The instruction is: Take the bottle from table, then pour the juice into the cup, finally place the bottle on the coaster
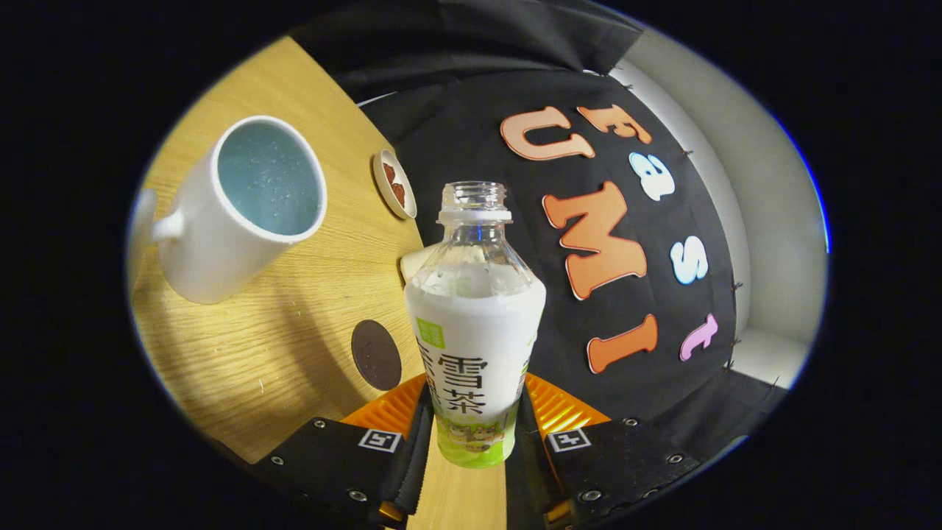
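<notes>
A wooden bench of pale, straight grain carries everything, lit bright in a pool near its middle and shaded toward its rim. Near the bench's far edge, close against the black cloth wall, sits a small shallow dish with a pale rim; it holds something reddish-brown (too small to tell what). Just beside the cloth, lower down, a cream-coloured object is mostly hidden, only a rounded corner visible. Past the cloth's other side stands a plain pale wall.
</notes>
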`<state>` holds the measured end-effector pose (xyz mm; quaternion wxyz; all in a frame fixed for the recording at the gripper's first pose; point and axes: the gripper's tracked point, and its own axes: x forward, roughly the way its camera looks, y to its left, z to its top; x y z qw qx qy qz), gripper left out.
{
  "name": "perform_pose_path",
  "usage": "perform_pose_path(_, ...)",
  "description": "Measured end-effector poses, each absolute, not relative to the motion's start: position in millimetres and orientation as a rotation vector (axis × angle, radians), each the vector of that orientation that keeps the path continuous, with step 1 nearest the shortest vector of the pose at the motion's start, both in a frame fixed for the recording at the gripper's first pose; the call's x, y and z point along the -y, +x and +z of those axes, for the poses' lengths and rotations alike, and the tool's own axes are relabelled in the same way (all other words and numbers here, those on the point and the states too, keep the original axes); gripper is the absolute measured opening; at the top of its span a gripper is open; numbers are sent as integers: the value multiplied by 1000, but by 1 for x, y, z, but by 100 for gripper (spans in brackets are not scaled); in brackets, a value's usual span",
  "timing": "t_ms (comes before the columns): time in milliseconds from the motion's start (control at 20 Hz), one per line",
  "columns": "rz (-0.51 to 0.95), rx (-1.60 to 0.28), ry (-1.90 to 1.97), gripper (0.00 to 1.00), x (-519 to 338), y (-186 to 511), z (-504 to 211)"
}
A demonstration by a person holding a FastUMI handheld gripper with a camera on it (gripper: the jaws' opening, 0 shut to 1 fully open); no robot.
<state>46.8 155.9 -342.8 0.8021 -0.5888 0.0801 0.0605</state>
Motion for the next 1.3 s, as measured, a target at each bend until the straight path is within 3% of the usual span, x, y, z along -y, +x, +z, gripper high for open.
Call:
perform_pose_path(600, 125, -20, -1553, 58, -172, 50, -326)
perform_pose_path(1300, 115, 30, -1659, 57, -174, 52, -318)
